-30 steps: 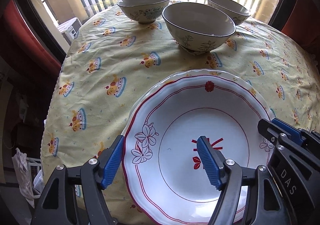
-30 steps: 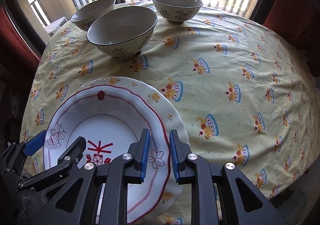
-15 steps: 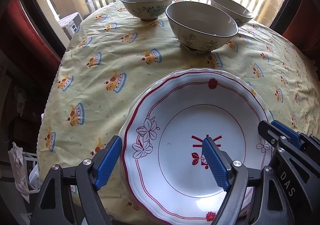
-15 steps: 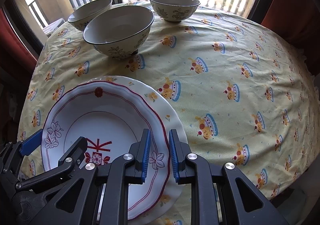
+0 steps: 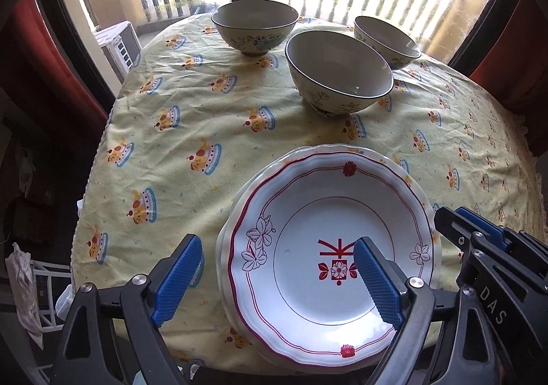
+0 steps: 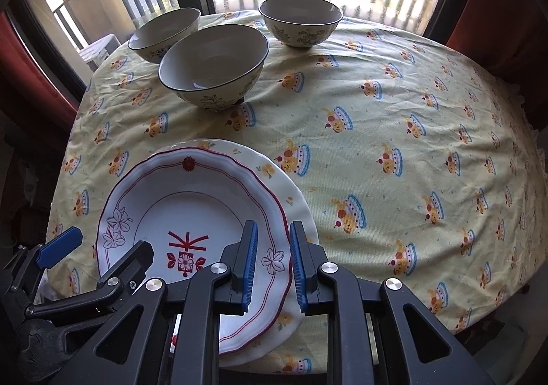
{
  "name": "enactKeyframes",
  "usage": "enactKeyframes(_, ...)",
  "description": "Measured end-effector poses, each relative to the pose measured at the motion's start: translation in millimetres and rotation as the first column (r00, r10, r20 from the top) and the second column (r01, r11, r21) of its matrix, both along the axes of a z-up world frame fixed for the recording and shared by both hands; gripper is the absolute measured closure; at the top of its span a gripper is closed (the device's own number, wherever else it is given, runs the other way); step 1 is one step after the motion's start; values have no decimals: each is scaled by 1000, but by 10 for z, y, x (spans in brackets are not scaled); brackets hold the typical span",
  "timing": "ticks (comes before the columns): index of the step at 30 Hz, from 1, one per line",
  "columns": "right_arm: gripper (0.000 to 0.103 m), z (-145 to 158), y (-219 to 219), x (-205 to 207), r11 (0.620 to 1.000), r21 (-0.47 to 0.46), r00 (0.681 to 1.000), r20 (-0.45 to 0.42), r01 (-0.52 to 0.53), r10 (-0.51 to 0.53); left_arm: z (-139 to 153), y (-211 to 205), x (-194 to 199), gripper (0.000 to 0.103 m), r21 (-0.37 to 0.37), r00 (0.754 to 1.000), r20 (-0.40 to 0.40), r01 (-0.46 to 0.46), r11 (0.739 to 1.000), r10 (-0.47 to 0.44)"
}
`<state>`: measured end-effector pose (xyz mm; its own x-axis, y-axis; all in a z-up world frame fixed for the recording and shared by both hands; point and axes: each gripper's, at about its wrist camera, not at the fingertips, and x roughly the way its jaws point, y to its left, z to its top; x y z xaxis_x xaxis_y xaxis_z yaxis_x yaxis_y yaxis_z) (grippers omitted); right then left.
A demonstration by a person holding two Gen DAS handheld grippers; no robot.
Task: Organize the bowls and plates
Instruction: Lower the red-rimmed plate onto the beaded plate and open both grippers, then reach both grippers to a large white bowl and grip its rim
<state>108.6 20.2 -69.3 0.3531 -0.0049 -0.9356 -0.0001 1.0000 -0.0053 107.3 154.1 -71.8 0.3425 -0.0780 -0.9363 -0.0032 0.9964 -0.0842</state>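
A white plate with a red rim [image 5: 325,200] [image 6: 191,200] lies nested on a pale yellow plate [image 5: 226,231] [image 6: 270,172] near the table's front edge. My left gripper [image 5: 275,243] [image 6: 106,244] hovers over the plate's left rim. Its jaws are opening, one finger outside the rim and one over the plate's middle, neither touching it. My right gripper [image 6: 273,225] [image 5: 459,217] is over the right rim, jaws almost together with a narrow gap and nothing gripped. Three patterned bowls [image 5: 337,73] [image 5: 255,25] [image 5: 387,39] stand apart at the far side.
A yellow patterned tablecloth [image 5: 191,111] covers the round table. Bare cloth [image 6: 394,145] spreads to the right of the plates. A barred window is behind the bowls, with red curtains [image 6: 496,8] on both sides. The table drops off just in front of the plates.
The left jaws have spread wider and drawn clear of the plate's left rim. Both grippers have risen, so the plates look smaller. The plates and bowls have stayed in place.
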Motion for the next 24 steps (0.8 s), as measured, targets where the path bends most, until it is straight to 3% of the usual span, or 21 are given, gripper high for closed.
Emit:
enactKeyframes(3,74,93,1,80,1000,-6,1000,22,-7,7,67,29,115,12,2,1000,20,-19,1000,19)
enactKeyframes(8,47,184,-71,303,1000,-5,998,64,-10,10,122,56,377,10,19,997,51,-54,998,53)
enactKeyframes(10,43,199,-99,419,1000,8,997,74,-16,15,141,53,490,10,25,996,56,-70,997,68)
enactKeyframes(16,42,222,-143,824,998,48,995,96,-34,29,144,-13,878,11,57,991,70,-114,992,110)
enactKeyframes(24,42,140,-197,1408,994,92,993,112,-52,42,10,-155,1403,26,80,989,68,-137,987,131)
